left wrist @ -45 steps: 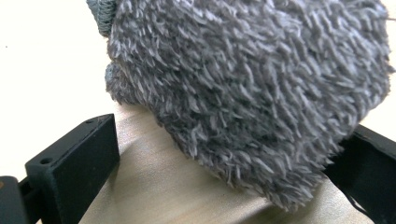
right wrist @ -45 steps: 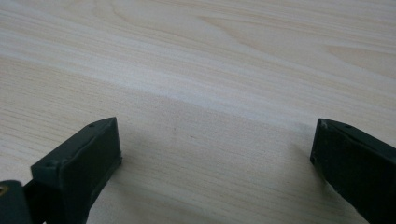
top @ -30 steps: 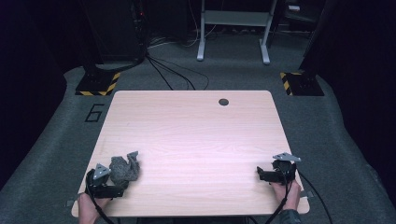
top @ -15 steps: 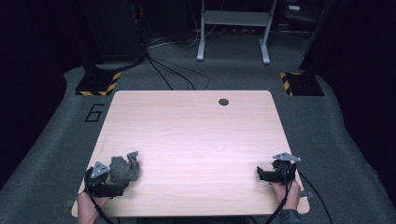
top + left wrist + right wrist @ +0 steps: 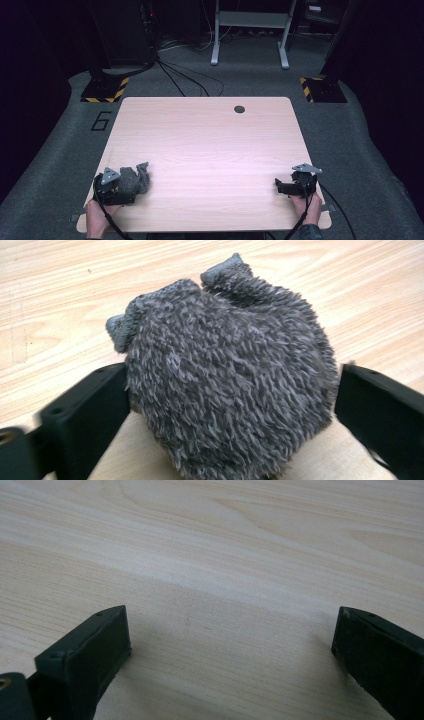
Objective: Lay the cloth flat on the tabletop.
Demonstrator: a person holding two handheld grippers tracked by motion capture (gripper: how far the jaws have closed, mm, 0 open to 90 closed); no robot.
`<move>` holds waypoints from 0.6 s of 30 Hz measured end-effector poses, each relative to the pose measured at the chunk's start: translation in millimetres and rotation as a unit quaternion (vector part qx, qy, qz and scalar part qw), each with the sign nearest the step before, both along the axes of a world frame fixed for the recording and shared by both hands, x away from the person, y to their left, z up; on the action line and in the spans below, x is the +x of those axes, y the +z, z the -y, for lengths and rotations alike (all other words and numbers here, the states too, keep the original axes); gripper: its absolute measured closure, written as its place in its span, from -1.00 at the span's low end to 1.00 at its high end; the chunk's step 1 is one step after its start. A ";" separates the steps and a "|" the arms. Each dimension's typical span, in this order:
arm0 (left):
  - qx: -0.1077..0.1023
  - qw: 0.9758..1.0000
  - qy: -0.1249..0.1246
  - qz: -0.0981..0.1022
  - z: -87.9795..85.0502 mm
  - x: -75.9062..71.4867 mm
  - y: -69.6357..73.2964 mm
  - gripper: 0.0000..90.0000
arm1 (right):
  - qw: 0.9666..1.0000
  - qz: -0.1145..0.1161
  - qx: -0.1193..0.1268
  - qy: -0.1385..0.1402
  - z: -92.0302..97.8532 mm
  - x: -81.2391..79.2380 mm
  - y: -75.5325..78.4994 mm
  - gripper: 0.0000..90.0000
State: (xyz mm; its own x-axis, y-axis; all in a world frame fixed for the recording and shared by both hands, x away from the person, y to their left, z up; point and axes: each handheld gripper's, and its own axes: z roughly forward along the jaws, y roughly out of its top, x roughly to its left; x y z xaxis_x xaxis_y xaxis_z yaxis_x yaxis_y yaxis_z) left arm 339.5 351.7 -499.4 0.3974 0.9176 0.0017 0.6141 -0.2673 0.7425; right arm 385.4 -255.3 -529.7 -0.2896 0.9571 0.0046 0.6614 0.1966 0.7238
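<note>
Closing on the fuzzy dark grey cloth bundle (image 5: 227, 380), the left gripper (image 5: 119, 186) has its jaws touching it; the right gripper (image 5: 232, 650) rests jaws spread over the pale wooden desk (image 5: 210, 140).

A lab or test studio: a bare wooden bench (image 5: 210, 150) stands alone on grey carpet (image 5: 380, 165), ringed by black curtains (image 5: 30, 75), hazard-striped stand bases (image 5: 105, 92), loose cables (image 5: 180, 75), and a floor numeral six (image 5: 101, 121).

left gripper (image 5: 131, 186) | jaws closing around fuzzy grey cloth (image 5: 133, 179) | lifted slightly
</note>
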 end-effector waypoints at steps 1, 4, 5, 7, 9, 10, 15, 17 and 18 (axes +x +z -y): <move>0.001 1.000 -0.003 -0.003 0.6 1.0 -2.2 -0.76 | 1.000 0.000 -0.002 0.002 0.5 0.0 0.0 -0.96; 0.003 1.000 -0.001 -0.003 3.0 1.5 -6.1 -0.64 | 1.000 0.000 -0.002 0.002 0.5 0.0 0.0 -0.96; 0.004 1.000 -0.002 -0.004 3.2 1.3 -6.5 -0.59 | 1.000 0.000 0.000 0.000 0.0 0.0 0.0 -0.96; 0.003 1.000 0.001 -0.001 3.9 0.9 -7.6 -0.51 | 1.000 -0.001 -0.004 0.004 0.7 -0.1 0.1 -0.96; -0.004 1.000 0.008 -0.001 4.2 0.4 -9.3 -0.30 | 1.000 -0.001 -0.003 0.003 0.6 -0.1 0.1 -0.96; -0.006 1.000 0.009 -0.004 3.5 0.2 -9.2 -0.24 | 1.000 0.000 -0.002 0.002 0.5 -0.1 0.2 -0.95; -0.011 1.000 0.016 0.002 1.5 -2.0 -9.2 0.06 | 1.000 0.000 -0.001 0.001 0.3 -0.2 0.1 -0.95; -0.017 1.000 0.018 0.008 0.9 -2.9 -8.7 0.13 | 1.000 0.000 -0.001 0.002 0.3 -0.2 0.1 -0.95; -0.017 1.000 0.018 0.008 0.9 -2.9 -8.7 0.15 | 1.000 0.000 -0.001 0.002 0.3 -0.2 0.1 -0.95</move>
